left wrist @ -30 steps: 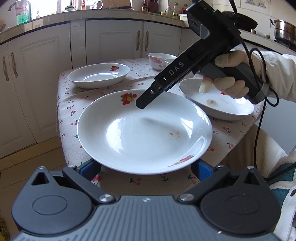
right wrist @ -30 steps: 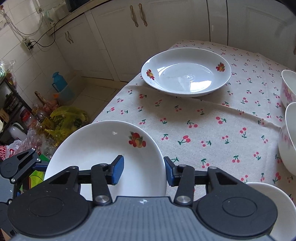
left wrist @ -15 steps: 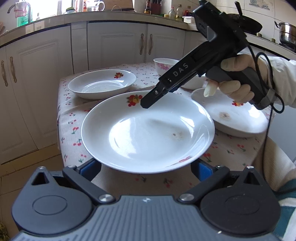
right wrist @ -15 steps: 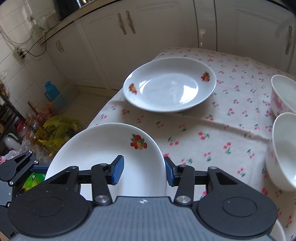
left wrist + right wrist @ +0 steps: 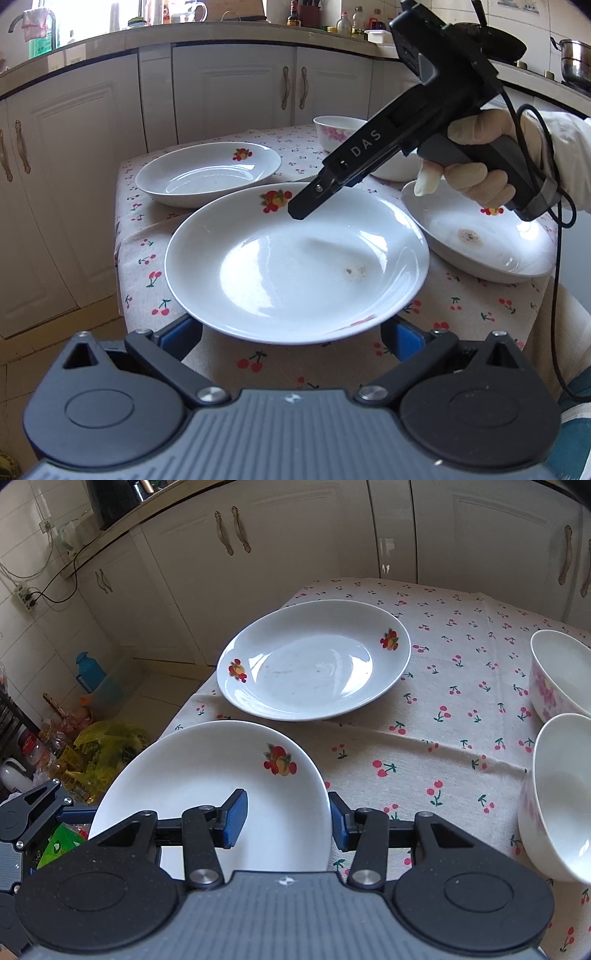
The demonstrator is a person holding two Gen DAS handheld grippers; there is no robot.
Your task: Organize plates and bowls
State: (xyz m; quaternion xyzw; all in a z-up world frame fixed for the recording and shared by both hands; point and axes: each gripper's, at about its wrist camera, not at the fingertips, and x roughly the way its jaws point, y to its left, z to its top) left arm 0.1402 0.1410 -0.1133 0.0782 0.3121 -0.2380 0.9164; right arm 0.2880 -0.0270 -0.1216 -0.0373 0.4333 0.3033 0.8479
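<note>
A white plate with a fruit print (image 5: 295, 262) is held in the air at the table's near edge. My left gripper (image 5: 291, 334) is wide open, with the plate's near rim above its fingers. My right gripper (image 5: 288, 818) straddles the plate's rim (image 5: 207, 775), one pad above and one beside it; whether it clamps is unclear. It also shows in the left wrist view (image 5: 306, 206). A second plate (image 5: 314, 661) lies flat further back. A third, stained plate (image 5: 476, 236) lies at the right. Two white bowls (image 5: 561, 801) (image 5: 557, 672) stand at the right.
The table (image 5: 461, 716) has a cherry-print cloth. White cabinets (image 5: 236, 88) stand behind it. On the floor at the left are yellow bags (image 5: 99, 749), bottles and a blue jug (image 5: 88, 666).
Both grippers and the held plate have moved toward the second plate, which now looks nearer. The grip on the plate looks unchanged.
</note>
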